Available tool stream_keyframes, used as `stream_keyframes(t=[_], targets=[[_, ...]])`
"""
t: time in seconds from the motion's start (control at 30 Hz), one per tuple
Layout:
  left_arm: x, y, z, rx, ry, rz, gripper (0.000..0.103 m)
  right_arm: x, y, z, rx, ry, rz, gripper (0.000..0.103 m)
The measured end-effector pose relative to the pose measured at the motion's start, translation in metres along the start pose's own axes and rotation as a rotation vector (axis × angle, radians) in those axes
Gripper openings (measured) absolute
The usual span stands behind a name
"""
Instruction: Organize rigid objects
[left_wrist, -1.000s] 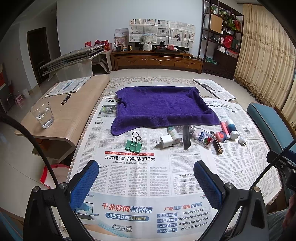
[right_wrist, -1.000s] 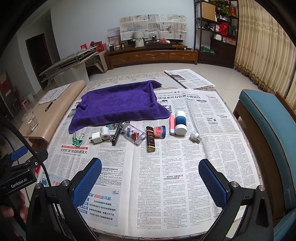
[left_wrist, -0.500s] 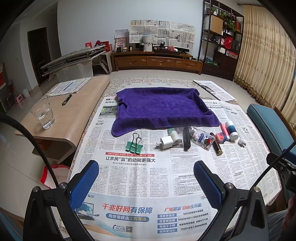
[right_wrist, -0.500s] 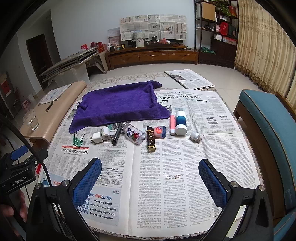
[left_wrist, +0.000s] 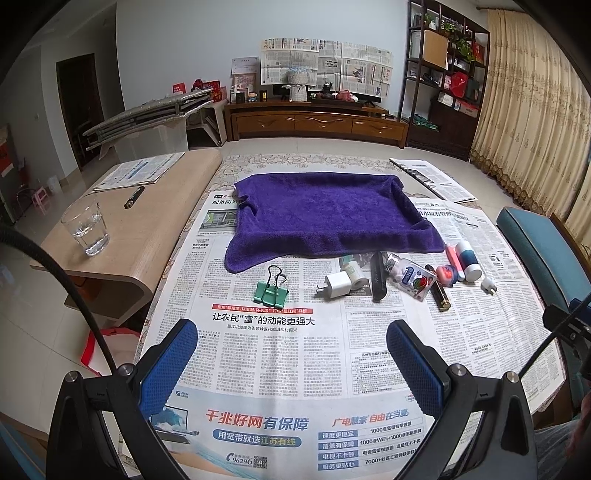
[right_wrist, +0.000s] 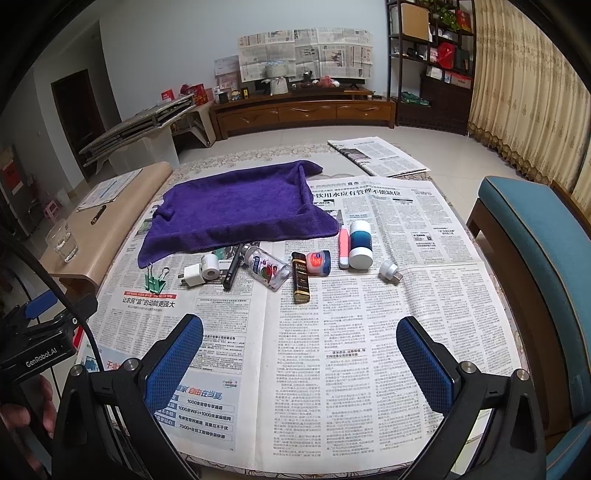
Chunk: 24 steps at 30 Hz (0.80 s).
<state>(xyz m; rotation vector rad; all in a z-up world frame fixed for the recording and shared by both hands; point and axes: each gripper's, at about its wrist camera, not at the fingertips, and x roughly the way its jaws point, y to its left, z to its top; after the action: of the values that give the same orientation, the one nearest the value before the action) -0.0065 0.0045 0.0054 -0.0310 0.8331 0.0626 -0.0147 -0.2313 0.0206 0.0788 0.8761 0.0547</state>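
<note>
A row of small objects lies on the newspaper-covered table in front of a purple towel (left_wrist: 328, 218) (right_wrist: 236, 206): a green binder clip (left_wrist: 271, 291) (right_wrist: 155, 281), a white charger (left_wrist: 338, 285) (right_wrist: 192, 276), a tape roll (right_wrist: 210, 266), a black pen (left_wrist: 377, 282) (right_wrist: 232, 271), a clear bottle (left_wrist: 410, 277) (right_wrist: 267, 268), a dark gold lighter (right_wrist: 300, 282), a small red jar (right_wrist: 317, 263), a pink tube (right_wrist: 343, 248), a white and blue bottle (right_wrist: 360, 244) and a small white plug (right_wrist: 389, 271). My left gripper (left_wrist: 291, 354) and right gripper (right_wrist: 299, 350) are both open and empty, hovering above the near newspaper, short of the row.
A low wooden side table (left_wrist: 147, 221) at the left holds a glass of water (left_wrist: 86, 229), a pen and papers. A blue cushioned chair (right_wrist: 535, 236) stands at the right. The left gripper's body (right_wrist: 33, 343) shows at the left edge of the right wrist view.
Both views have crept slightly; the objects sit a touch lower in the left wrist view. Nothing on the table has moved and both grippers stay open.
</note>
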Motion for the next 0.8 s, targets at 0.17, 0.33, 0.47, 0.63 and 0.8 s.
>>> stream_keyframes(t=[0.17,0.33,0.47,0.63,0.8], targets=[[0.018,-0.002,0.001,0.011,-0.008,0.023,0.103,0.004,-0.003,0.004,0.0,-0.037,0.034,0.103],[0.053,-0.002,-0.003,0.018,0.041,0.023,0.103,0.018,-0.012,0.01,0.001,-0.084,0.015,0.103],[0.09,0.004,-0.006,0.026,0.049,0.024,0.103,0.043,-0.027,0.016,0.008,-0.09,-0.02,0.103],[0.122,0.017,-0.005,0.036,0.062,-0.006,0.103,0.086,-0.051,0.018,0.048,-0.035,-0.038,0.102],[0.159,0.022,-0.004,0.098,0.104,-0.016,0.103,0.119,-0.064,0.017,0.031,0.009,-0.055,0.1]])
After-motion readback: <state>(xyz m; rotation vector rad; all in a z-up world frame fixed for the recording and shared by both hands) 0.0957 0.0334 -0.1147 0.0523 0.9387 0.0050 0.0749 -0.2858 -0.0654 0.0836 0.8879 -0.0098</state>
